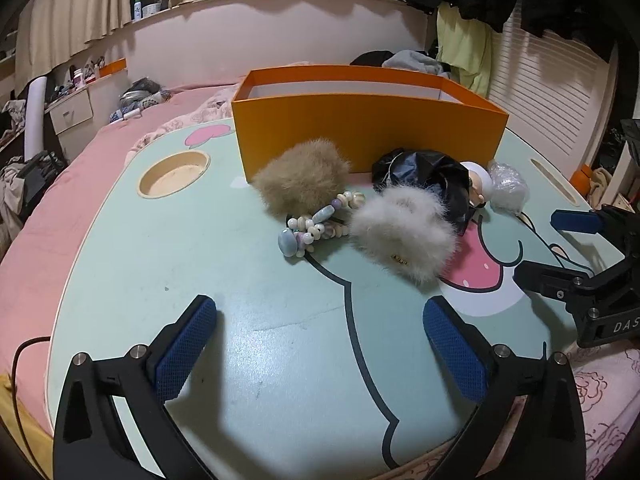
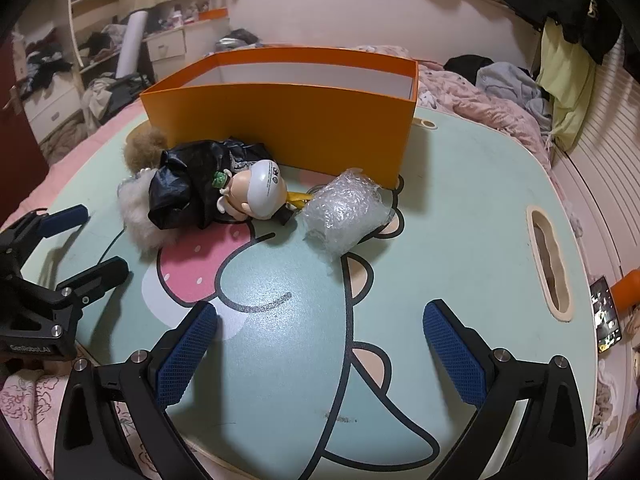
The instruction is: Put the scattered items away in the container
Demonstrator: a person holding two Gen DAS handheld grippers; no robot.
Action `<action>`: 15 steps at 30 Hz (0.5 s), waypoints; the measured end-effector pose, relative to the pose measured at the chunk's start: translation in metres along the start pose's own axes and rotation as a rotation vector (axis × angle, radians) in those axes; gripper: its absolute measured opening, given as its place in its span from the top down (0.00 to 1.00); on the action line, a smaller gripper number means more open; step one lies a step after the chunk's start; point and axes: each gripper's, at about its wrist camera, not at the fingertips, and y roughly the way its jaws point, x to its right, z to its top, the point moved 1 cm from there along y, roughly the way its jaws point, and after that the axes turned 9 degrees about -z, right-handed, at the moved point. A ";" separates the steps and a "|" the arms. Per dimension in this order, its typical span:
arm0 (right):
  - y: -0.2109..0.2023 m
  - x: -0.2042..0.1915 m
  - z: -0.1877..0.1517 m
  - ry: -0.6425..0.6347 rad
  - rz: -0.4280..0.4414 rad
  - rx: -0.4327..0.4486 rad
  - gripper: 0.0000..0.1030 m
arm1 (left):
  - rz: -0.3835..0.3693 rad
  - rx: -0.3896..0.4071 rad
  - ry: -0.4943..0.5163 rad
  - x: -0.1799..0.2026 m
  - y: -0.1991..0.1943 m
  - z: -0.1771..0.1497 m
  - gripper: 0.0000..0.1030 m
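Evidently nothing is picked up yet: the left gripper (image 1: 320,344) and right gripper (image 2: 320,344) both hover spread wide and empty over the tabletop's (image 1: 260,360) near edge, facing scattered items like the beads (image 1: 316,222) heaped before the far-edge orange box (image 1: 368,132).

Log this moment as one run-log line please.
left gripper: open, empty | right gripper: open, empty | orange cardboard box: on table | beige fur pompom, bubble-wrap bundle: outside box

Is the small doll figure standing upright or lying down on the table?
Lying down. The doll figure rests on its side against the black bag, its round head toward the bubble wrap.
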 end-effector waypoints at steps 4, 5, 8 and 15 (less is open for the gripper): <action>0.000 0.000 0.000 0.000 0.000 0.000 0.00 | -0.003 0.005 0.003 -0.001 0.000 0.000 0.00; 0.000 0.000 0.000 0.000 0.000 0.000 0.00 | -0.003 0.005 0.002 -0.001 0.000 0.000 0.00; 0.000 0.000 0.000 0.000 0.000 0.000 0.00 | -0.003 0.006 0.002 -0.001 0.000 -0.001 0.00; -0.001 -0.002 0.001 0.001 0.000 0.001 0.00 | -0.044 0.042 -0.004 -0.002 -0.009 0.002 0.04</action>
